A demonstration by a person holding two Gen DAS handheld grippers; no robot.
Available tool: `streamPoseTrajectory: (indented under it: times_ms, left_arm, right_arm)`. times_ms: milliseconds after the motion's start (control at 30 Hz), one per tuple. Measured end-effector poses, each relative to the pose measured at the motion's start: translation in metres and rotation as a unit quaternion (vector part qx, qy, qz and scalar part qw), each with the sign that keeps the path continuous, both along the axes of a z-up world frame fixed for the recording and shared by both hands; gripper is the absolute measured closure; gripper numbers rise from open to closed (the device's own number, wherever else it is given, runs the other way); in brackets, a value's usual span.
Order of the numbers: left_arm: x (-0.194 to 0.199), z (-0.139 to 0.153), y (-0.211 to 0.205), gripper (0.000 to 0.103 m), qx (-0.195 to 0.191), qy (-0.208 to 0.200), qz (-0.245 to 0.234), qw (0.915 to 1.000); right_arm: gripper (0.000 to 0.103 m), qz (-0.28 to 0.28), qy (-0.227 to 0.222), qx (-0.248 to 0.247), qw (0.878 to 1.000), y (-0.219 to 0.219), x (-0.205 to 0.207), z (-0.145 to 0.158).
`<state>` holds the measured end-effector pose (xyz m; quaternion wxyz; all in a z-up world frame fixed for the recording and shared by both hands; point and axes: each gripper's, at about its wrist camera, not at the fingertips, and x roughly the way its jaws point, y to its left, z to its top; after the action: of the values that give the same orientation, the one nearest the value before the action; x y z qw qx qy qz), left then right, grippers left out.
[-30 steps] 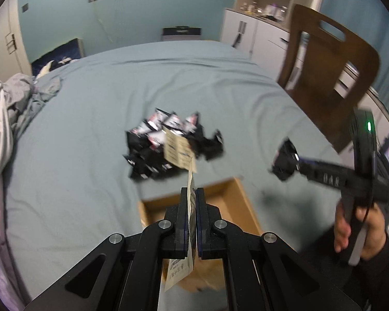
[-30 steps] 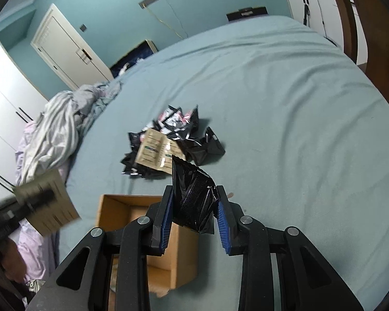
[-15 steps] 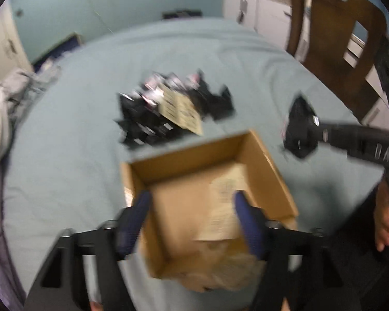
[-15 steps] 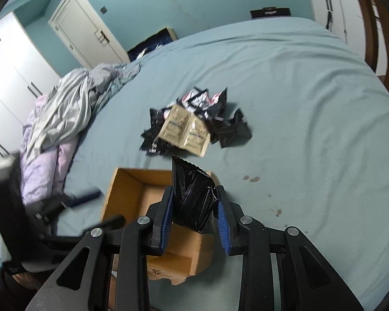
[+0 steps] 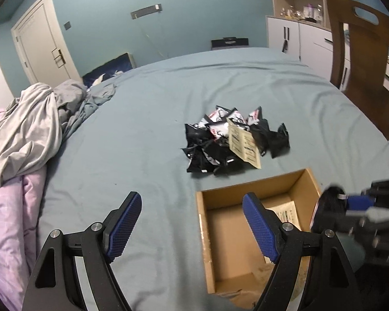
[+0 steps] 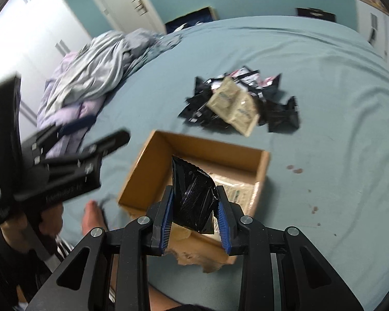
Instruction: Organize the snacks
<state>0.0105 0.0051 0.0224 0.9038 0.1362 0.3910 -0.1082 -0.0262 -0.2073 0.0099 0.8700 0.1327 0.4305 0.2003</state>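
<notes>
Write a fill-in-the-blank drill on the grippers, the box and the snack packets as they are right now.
1. The right gripper is shut on a ____ packet.
2. The left gripper has its jaws ____ and holds nothing.
3. A beige packet lies inside the ____ box.
4. The pile of packets rests on the ____, beyond the box.

Missing words: black; open; cardboard; bed

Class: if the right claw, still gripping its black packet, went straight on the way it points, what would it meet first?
Probably the cardboard box: the right claw holds the black snack packet over its near edge, pointing across the tan packet inside. Depth is unclear; the snack pile lies beyond.
</notes>
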Motion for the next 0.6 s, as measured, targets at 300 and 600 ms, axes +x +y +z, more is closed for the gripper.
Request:
streamPoseTrajectory:
  times_ms: [300,600]
  left_arm:
    - [0.005,-0.003,0.007,0.022,-0.008,0.013,0.015,0.9998]
    - [0.007,-0.005,0.001,0.022,-0.004,0.007,0.006,0.9999]
  right_arm:
    - [0.058,0.011,0.028,0.03,0.999,0.006,0.012,-0.007]
    - [0.028,-0.1,0.002,0.063,0.993,-0.035,0.013,-0.001]
